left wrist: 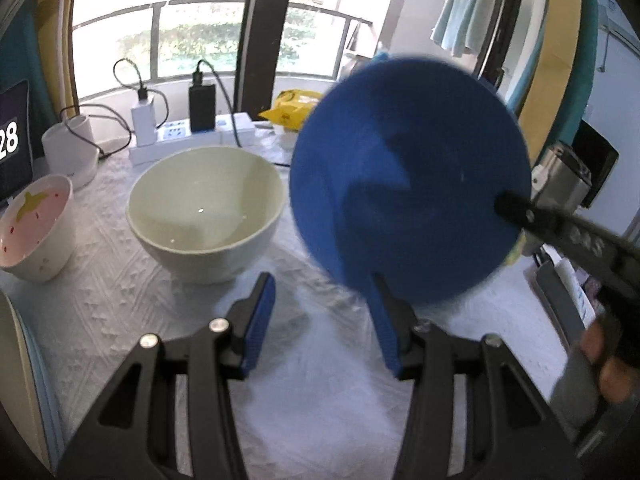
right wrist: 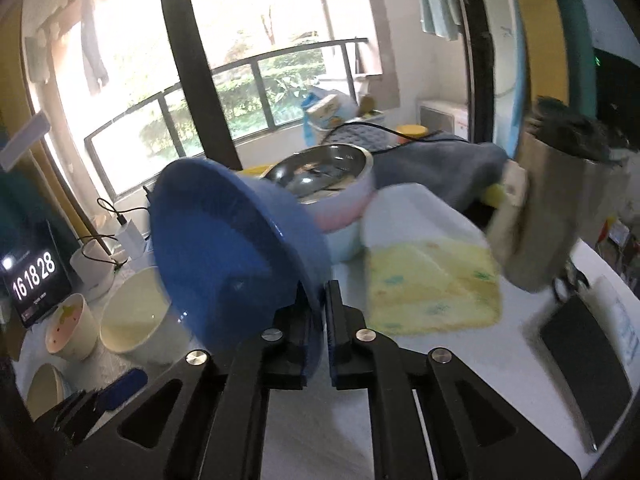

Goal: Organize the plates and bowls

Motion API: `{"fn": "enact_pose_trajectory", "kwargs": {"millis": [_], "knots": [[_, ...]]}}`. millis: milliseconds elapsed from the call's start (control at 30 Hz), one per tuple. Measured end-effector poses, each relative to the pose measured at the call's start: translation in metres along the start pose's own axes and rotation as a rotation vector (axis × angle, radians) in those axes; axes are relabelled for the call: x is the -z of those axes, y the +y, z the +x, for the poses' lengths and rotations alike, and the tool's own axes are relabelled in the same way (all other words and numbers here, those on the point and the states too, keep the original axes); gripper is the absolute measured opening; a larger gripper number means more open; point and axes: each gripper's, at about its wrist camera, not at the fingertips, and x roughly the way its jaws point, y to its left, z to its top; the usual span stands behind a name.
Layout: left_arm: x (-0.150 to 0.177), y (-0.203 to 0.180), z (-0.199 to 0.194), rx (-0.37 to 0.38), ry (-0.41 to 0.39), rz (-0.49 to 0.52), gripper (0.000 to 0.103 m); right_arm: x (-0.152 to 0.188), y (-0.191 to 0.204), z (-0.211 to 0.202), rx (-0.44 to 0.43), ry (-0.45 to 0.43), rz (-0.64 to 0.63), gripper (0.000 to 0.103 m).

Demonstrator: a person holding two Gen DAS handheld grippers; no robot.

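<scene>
My right gripper (right wrist: 320, 308) is shut on the rim of a blue bowl (right wrist: 228, 248), which hangs tilted above the table with its inside facing left. In the left wrist view the blue bowl (left wrist: 408, 184) shows its underside, blurred, with my right gripper (left wrist: 516, 206) reaching in from the right. My left gripper (left wrist: 324, 320) stands open over the white tablecloth with nothing between its blue pads. A cream bowl (left wrist: 204, 208) sits upright just ahead of it, and a pink strawberry bowl (left wrist: 32, 228) stands to the left. Both also appear at the lower left as cream bowl (right wrist: 132, 320) and pink bowl (right wrist: 68, 328).
A steel bowl (right wrist: 328, 172) rests inside a pink-and-white one behind the blue bowl. A yellow tissue pack (right wrist: 428, 280), a metal container (right wrist: 560, 216) and a black tablet (right wrist: 584, 360) lie to the right. A power strip with chargers (left wrist: 176, 136) and a clock (right wrist: 34, 276) stand at the back left. A plate rim (left wrist: 20, 380) shows at the left edge.
</scene>
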Motion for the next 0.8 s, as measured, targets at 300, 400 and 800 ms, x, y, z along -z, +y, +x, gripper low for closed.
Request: {"fn": "enact_pose_trajectory", "kwargs": {"millis": [300,400,800], "knots": [[-0.002,-0.026,0.008,-0.019,-0.035,0.054,0.049,0.017,-0.032,-0.004,-0.017,0.069,0.037,0.006],[-0.001,-0.026,0.017,-0.029,-0.015,0.050,0.048,0.020,-0.039,0.002,-0.040,0.093,0.066,0.009],[0.007,-0.038,0.038,-0.022,0.039,0.080,0.020,0.037,-0.047,0.010,-0.077,0.078,0.085,0.023]]}}
